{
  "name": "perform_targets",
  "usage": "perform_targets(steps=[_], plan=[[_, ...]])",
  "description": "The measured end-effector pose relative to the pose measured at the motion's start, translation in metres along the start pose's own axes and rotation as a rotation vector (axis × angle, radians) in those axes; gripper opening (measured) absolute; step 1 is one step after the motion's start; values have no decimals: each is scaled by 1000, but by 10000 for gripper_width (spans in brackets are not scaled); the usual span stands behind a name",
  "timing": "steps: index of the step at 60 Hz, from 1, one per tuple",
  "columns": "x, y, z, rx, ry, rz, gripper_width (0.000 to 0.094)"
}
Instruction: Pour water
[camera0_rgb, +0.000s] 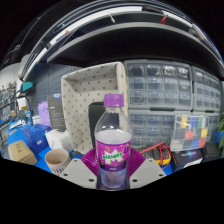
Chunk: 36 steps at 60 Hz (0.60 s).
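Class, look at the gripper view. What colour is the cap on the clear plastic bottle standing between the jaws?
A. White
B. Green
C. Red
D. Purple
D: the clear plastic bottle with a purple label carries a purple screw cap, and it stands upright between the gripper jaws, beside a pale paper cup.

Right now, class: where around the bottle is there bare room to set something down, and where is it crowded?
Little bare room shows. The water bottle stands between the gripper fingers. A cup crowds one side; cables and small parts crowd the other. Beyond stand a cardboard box and drawer cabinets.
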<state>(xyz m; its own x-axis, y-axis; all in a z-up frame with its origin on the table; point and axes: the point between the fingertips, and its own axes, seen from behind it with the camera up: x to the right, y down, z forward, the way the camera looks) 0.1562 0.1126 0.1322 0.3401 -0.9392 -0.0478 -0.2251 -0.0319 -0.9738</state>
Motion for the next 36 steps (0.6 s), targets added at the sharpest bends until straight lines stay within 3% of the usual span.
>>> perform_targets(steps=[6,7,17,18,19,20,25,30,36], plan=[[-5,23,6,-9,-1,-35,337],[-6,15,5,34,0,-41,339],[-10,17,0,56,14,-85,365],[-9,17,0,55,16,-80,420],[-9,17,-1,53,18,-74,401],[-8,18,-1,52,19,-70,463],[-6,18,-2,38,20,-64,522],[-6,26,-5,-1,23,-74,781],[-11,31,-19,-16,27,-66,810]])
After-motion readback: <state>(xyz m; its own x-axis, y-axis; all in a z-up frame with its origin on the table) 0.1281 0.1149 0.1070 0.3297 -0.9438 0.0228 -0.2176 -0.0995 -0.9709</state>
